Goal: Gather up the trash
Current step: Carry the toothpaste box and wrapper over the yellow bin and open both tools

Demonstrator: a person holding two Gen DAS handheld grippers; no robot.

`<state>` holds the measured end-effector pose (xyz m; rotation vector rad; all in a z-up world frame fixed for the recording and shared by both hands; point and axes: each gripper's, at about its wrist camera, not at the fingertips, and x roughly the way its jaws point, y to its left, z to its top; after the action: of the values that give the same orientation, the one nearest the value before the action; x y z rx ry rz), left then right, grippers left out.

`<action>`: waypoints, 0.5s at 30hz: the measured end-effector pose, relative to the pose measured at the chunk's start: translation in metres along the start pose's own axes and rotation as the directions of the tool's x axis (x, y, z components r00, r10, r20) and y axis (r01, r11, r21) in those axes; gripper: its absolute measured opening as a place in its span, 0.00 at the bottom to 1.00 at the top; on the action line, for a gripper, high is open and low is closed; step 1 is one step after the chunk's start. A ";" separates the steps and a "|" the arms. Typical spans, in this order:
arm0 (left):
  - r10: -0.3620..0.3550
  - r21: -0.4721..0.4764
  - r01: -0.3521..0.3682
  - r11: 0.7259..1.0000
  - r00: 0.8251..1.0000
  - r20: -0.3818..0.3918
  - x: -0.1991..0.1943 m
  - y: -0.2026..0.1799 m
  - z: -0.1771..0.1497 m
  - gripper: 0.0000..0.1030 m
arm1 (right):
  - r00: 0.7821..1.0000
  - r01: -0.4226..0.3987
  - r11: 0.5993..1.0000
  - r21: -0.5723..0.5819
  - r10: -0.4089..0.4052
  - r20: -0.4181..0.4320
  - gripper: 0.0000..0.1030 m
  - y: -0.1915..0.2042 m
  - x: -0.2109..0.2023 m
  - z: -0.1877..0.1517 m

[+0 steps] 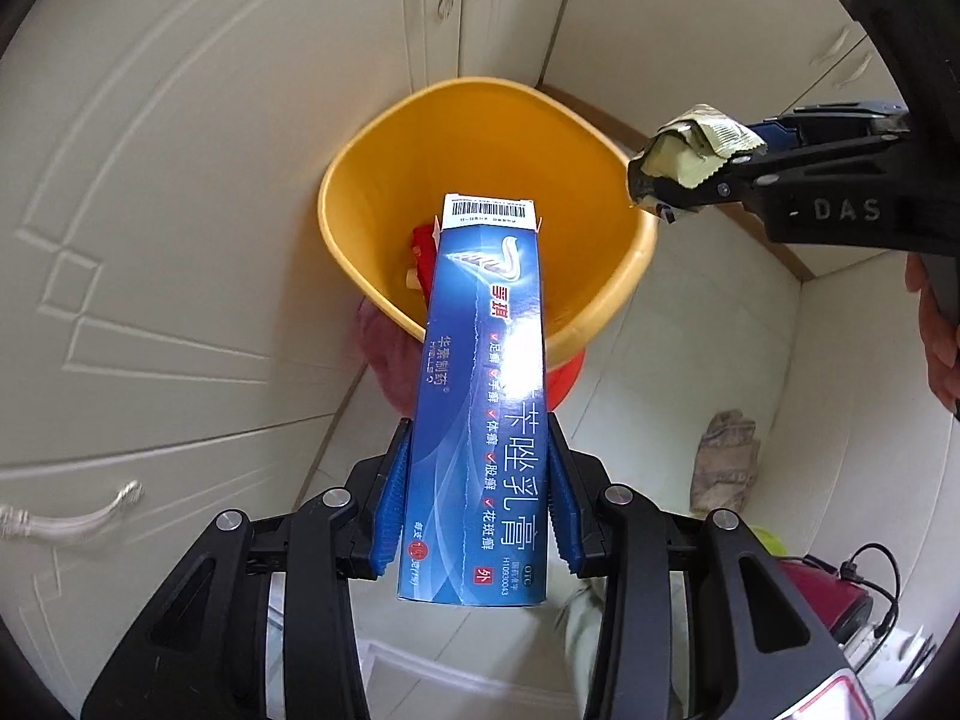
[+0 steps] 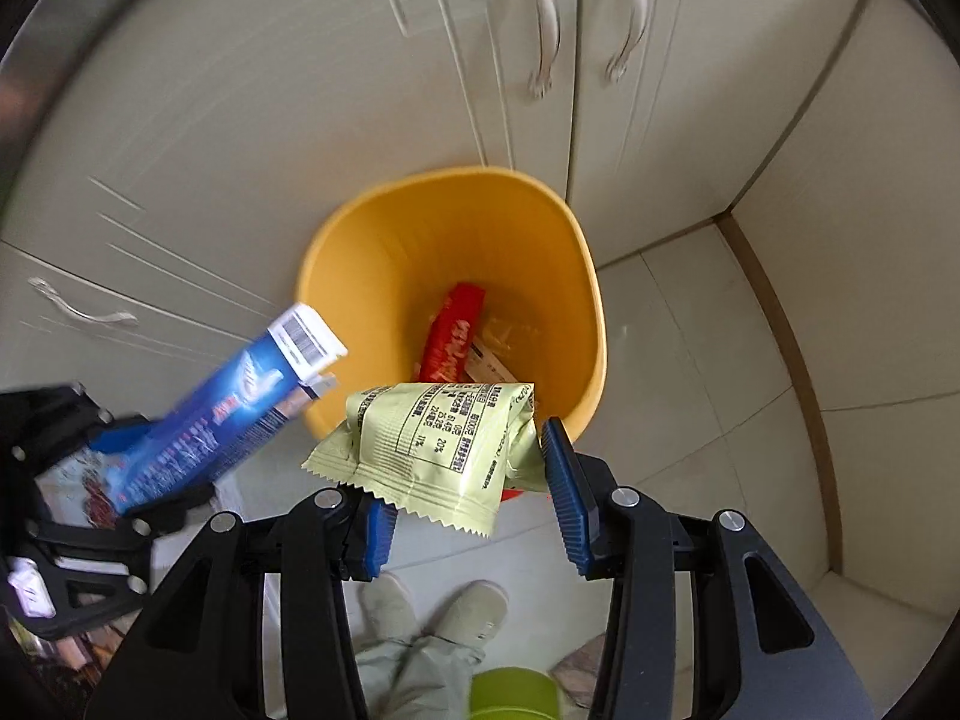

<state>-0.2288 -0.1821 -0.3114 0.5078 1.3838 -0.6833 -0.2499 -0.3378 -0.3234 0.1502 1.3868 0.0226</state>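
Observation:
A yellow bin point(image 1: 480, 84) stands on the floor in a corner between cabinets, with a red wrapper point(image 2: 453, 336) and other scraps at its bottom. My left gripper point(image 1: 480, 426) points down over the bin's near rim, shut on a long blue medicine box point(image 1: 480, 360) whose barcode end hangs above the opening. My right gripper point(image 2: 465, 468) is shut on a pale green snack wrapper point(image 2: 432, 444) just above the bin's point(image 2: 456, 171) near edge. In the left wrist view the right gripper point(image 1: 648, 180) with the wrapper point(image 1: 696, 144) is beside the bin's right rim. The box point(image 2: 228, 420) shows at left in the right wrist view.
Cream cabinet doors with handles point(image 2: 546, 18) close in behind and left of the bin. A pink cloth point(image 1: 390, 360) and something red point(image 1: 567, 378) lie against the bin's base. A crumpled rag point(image 1: 726, 462) lies on the tiles. The person's shoes point(image 2: 432, 606) stand below.

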 end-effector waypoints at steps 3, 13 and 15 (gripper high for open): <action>0.010 0.001 -0.010 1.000 1.000 -0.020 0.014 0.002 0.011 0.39 | 0.999 0.012 0.999 -0.035 -0.013 -0.034 0.45 -0.003 0.020 0.010; 0.025 -0.022 -0.026 0.999 0.999 -0.040 0.040 0.009 0.036 0.39 | 0.997 -0.008 0.999 -0.053 0.004 -0.072 0.45 -0.014 0.061 0.033; 0.023 -0.030 -0.024 0.999 0.999 -0.040 0.041 0.010 0.037 0.39 | 0.997 -0.020 0.999 -0.046 0.017 -0.079 0.45 -0.017 0.063 0.034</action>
<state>-0.1932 -0.2060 -0.3480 0.5148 1.4214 -0.6346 -0.2065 -0.3509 -0.3812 0.1240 1.4622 0.0773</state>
